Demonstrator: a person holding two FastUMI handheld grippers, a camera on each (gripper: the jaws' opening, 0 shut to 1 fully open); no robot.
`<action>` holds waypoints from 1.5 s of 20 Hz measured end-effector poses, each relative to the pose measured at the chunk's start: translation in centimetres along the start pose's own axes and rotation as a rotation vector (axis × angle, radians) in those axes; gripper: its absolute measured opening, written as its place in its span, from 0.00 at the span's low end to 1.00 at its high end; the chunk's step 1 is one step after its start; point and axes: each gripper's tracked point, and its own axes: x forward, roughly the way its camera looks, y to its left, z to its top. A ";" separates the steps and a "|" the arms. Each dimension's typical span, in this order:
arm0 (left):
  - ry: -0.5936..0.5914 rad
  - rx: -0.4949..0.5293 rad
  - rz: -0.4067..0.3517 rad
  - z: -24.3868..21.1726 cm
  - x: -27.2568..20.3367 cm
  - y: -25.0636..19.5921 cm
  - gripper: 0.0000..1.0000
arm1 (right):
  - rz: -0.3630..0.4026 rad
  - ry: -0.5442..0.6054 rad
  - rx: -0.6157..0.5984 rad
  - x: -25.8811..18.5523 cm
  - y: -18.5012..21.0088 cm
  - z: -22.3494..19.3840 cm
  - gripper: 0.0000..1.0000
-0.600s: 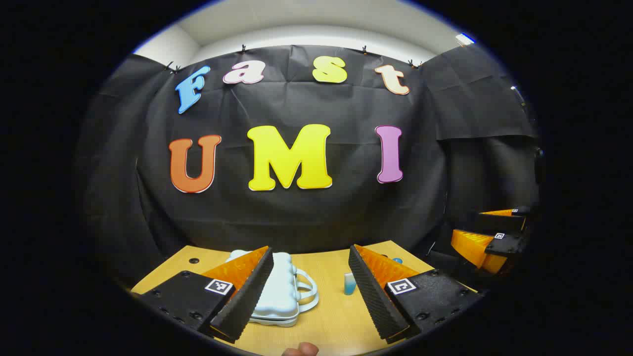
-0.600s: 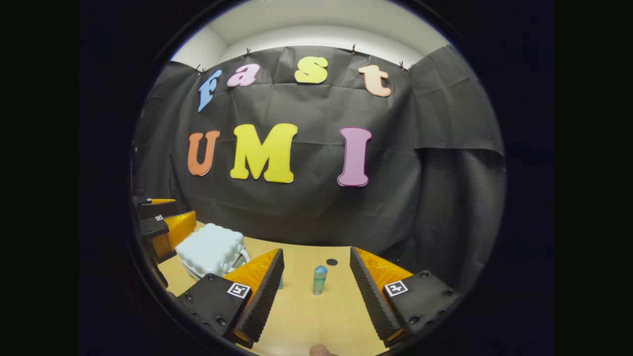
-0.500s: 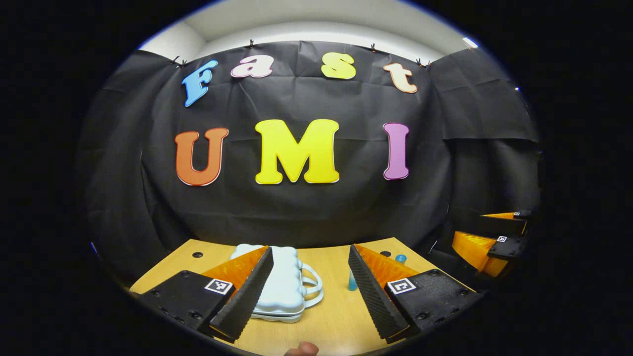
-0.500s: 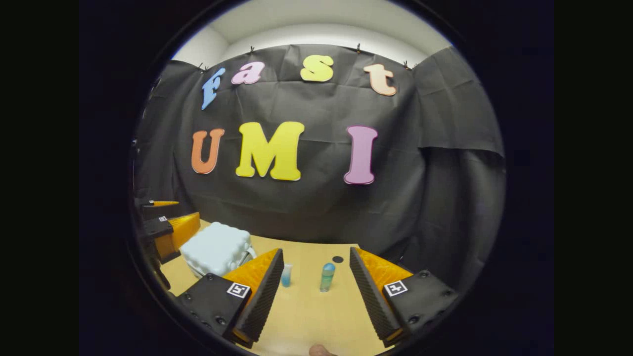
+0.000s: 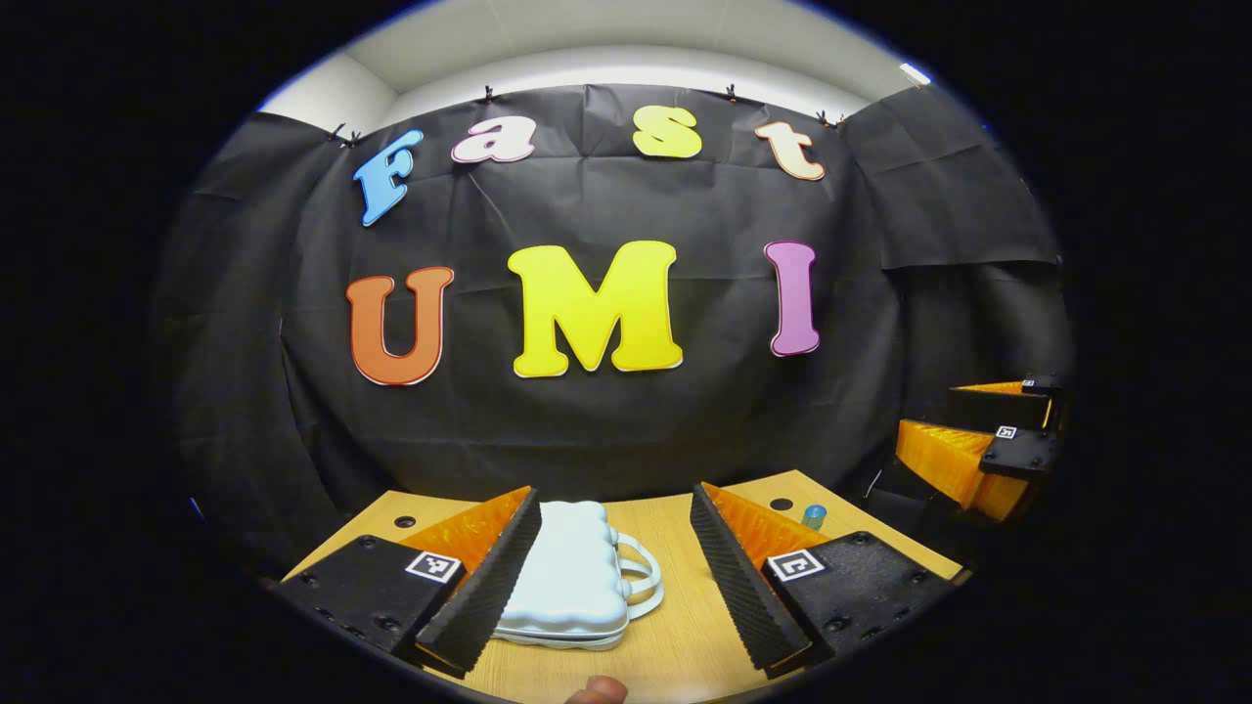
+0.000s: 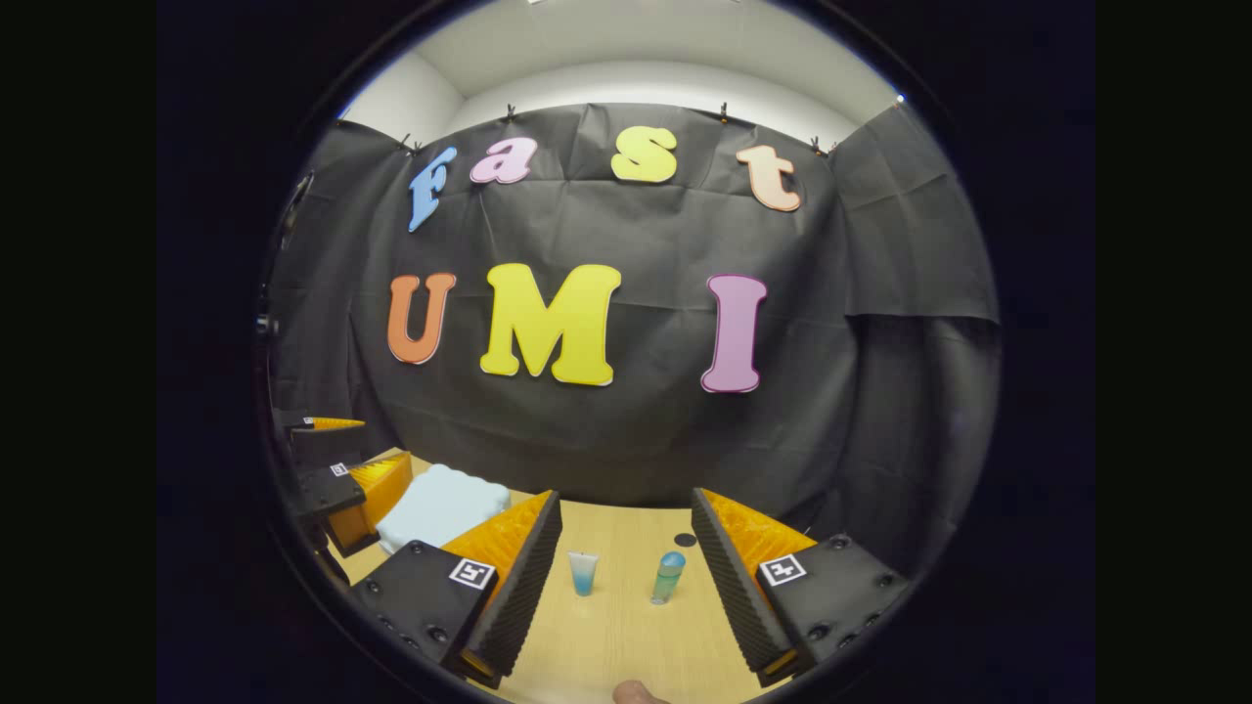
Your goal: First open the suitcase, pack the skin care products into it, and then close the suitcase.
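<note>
Both views have swung since the earlier frames: the suitcase (image 5: 577, 587) now sits centred between the left gripper (image 5: 614, 577) fingers, spread wide and empty, likely lining up on its lid. It lies closed and flat on the wooden worktop (image 5: 685, 636); pale blue, bumpy moulded shell, looped handles. Right gripper (image 6: 626, 577), also wide and empty, frames two upright skin care products: a translucent tube (image 6: 583, 572) and a round-capped bottle (image 6: 668, 577).
</note>
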 end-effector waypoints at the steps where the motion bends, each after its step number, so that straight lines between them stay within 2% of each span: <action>1: -0.001 -0.005 0.006 0.0 0.2 0.1 0.98 | 0.002 0.003 -0.010 0.3 0.0 -0.1 0.80; 13: 0.025 -0.029 0.022 -0.7 1.5 -0.7 0.98 | 0.017 0.022 -0.019 1.9 -1.0 -0.5 0.80; 14: 0.031 -0.018 0.032 -0.9 1.9 -0.4 1.00 | 0.014 0.019 -0.019 2.0 -1.3 -0.4 0.79; 17: 0.060 0.043 0.077 -2.9 3.4 1.4 0.98 | -0.032 0.014 -0.010 2.5 -3.5 -0.3 0.79; 21: 0.072 0.226 0.082 -5.9 6.1 1.8 0.99 | -0.112 0.036 0.002 3.3 -7.3 -1.0 0.79; 26: 0.131 0.606 0.035 -11.6 9.3 0.1 0.98 | -0.185 0.069 0.006 4.0 -11.1 -2.3 0.79; 28: 0.154 0.722 0.014 -13.8 10.1 -0.6 0.98 | -0.199 0.085 0.011 4.3 -12.1 -3.2 0.80; 30: 0.171 0.880 -0.001 -15.3 10.8 -1.5 0.98 | -0.209 0.105 0.021 4.7 -13.0 -4.2 0.79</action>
